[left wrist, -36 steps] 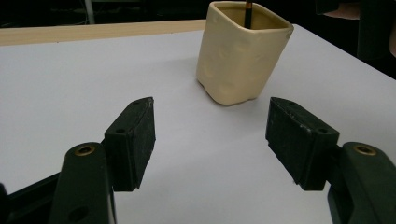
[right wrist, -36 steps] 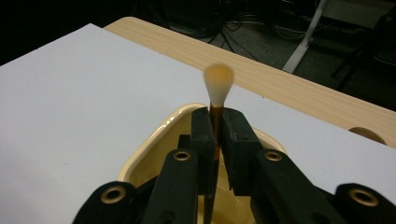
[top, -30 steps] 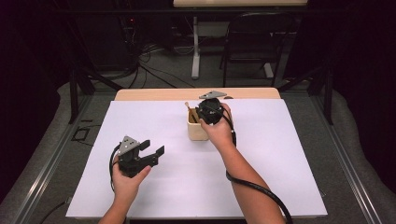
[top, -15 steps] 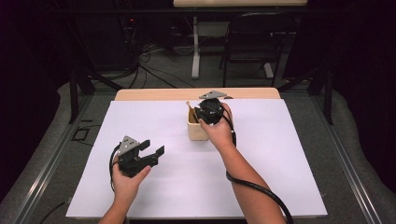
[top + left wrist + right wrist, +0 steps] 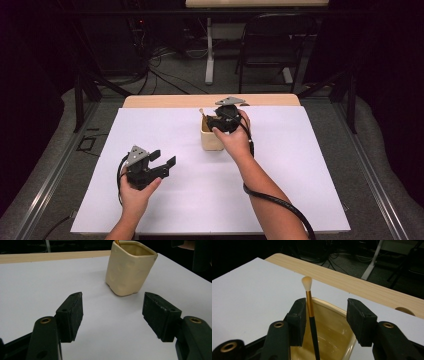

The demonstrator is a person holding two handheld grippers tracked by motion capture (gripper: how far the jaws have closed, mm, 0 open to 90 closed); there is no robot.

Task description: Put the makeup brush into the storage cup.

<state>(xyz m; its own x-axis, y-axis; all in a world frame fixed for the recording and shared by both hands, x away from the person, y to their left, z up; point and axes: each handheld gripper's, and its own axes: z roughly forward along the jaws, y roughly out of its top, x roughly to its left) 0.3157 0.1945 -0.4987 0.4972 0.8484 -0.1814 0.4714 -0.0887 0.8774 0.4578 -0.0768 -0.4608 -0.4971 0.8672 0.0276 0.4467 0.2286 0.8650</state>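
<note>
Landmark: the cream cup (image 5: 211, 138), standing upright on the white table sheet (image 5: 280, 185); every place below is given from it.

Left gripper (image 5: 165, 165): nearest the person, well apart from the cup on its near left side. Its jaws stand wide apart with nothing between them. In the left gripper view the cup (image 5: 129, 268) sits ahead beyond the open gap, so this hand looks parked and waiting, perhaps ready to steady the cup; that is a guess.

Cup: one thing stands in it, a brush (image 5: 310, 312) with a black shaft, gold ferrule and pale tuft pointing up. It leans against the cup's rim, which is why it stays upright.

Right gripper (image 5: 325, 320): directly above the cup's mouth, pointing down into it. Its jaws are apart, with the brush shaft between them and close against the left pad (image 5: 298, 317). Nothing is clamped. I read this as lined up either to take the brush or having just let it go; I cannot tell which.

Table edge (image 5: 210, 101): the bare wooden strip lies just beyond the cup.

Chair (image 5: 277, 45): farthest, well beyond the cup, on the floor past the table.
</note>
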